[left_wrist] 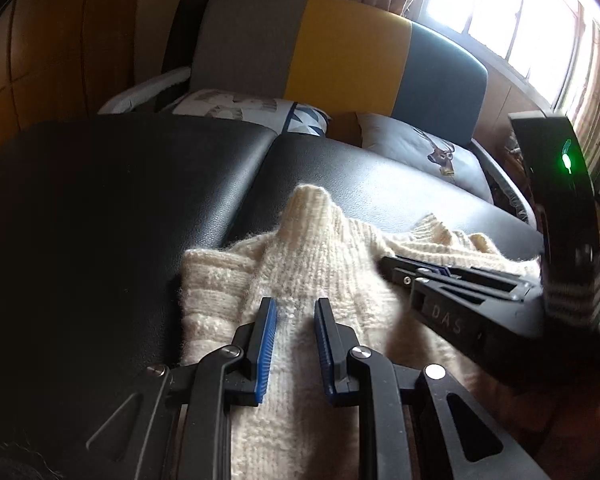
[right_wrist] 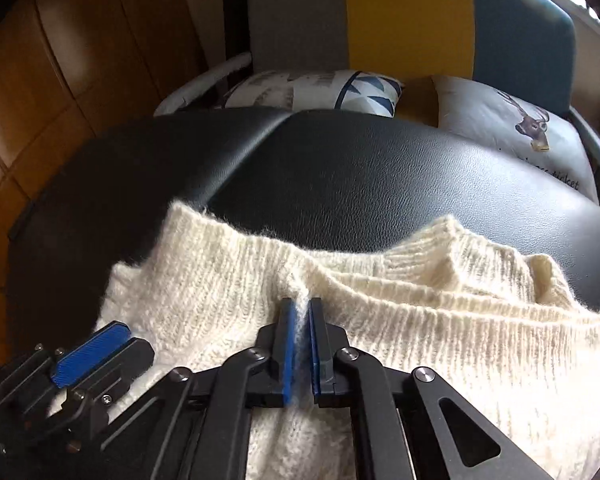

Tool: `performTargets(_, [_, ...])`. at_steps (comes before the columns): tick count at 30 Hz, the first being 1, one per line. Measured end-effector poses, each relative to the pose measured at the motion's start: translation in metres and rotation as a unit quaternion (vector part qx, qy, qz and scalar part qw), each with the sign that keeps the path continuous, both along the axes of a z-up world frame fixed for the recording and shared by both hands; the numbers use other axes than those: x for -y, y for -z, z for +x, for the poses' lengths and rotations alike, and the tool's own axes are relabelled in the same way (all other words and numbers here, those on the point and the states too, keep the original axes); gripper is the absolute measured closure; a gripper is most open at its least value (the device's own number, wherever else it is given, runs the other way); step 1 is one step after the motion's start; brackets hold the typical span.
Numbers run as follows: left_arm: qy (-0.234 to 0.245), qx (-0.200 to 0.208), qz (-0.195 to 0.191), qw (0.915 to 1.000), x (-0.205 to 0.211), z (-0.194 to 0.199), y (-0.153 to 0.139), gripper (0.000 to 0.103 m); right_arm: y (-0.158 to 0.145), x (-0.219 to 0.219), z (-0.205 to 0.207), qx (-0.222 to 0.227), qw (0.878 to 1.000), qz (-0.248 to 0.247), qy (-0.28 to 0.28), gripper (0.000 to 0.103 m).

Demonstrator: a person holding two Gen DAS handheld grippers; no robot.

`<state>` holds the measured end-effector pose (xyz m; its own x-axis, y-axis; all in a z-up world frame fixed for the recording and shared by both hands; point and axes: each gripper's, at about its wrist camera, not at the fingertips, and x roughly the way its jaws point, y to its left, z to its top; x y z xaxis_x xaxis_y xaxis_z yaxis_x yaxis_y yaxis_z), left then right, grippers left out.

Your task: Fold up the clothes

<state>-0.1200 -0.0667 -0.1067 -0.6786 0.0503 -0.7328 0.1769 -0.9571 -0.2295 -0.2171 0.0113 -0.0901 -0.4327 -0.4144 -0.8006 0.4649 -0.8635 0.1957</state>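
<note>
A cream knitted sweater [left_wrist: 308,276] lies bunched on a black leather surface [left_wrist: 120,200]. My left gripper [left_wrist: 296,306] is open, its blue pads [left_wrist: 266,344] hovering over the knit with fabric showing in the gap. In the right wrist view the sweater [right_wrist: 420,320] spreads to the right, its ribbed edge rumpled. My right gripper [right_wrist: 300,308] is shut on a raised fold of the sweater. That right gripper [left_wrist: 396,268] enters the left wrist view from the right. The left gripper [right_wrist: 116,344] shows at the lower left of the right wrist view.
Behind the black surface [right_wrist: 380,176] stands a sofa with a grey, yellow and blue backrest [left_wrist: 340,52] and two cushions, one patterned [right_wrist: 312,92], one with a deer print [right_wrist: 520,128]. Wooden panels [right_wrist: 40,80] line the left. A bright window [left_wrist: 520,20] is at the right.
</note>
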Motion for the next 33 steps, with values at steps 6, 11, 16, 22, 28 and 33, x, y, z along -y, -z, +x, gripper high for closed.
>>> performTargets(6, [0.019,-0.001,0.022,0.9996,-0.013,-0.016,-0.012,0.084,-0.034,-0.074,0.017,-0.018,0.992,-0.119,0.044,0.091])
performTargets(11, [0.064,0.017,-0.019,0.9977,-0.047,-0.035,-0.007,0.084,-0.027,-0.119,0.014,0.009,0.995,-0.083,0.045,0.097])
performTargets(16, [0.077,0.036,-0.065,0.9943,-0.058,-0.053,0.008,0.081,0.002,-0.117,-0.004,0.063,0.996,-0.053,0.022,0.103])
performTargets(22, [0.074,0.015,-0.055,0.9957,-0.046,-0.046,0.014,0.081,0.019,-0.142,-0.022,0.056,0.991,-0.073,0.093,0.103])
performTargets(28, [0.084,0.003,-0.011,0.9964,-0.050,-0.045,-0.001,0.082,-0.008,-0.124,0.006,0.036,0.994,-0.107,0.008,0.103])
performTargets(33, [0.090,0.022,-0.052,0.9943,-0.060,-0.052,0.010,0.081,0.012,-0.098,-0.012,0.060,0.997,-0.055,0.004,0.103])
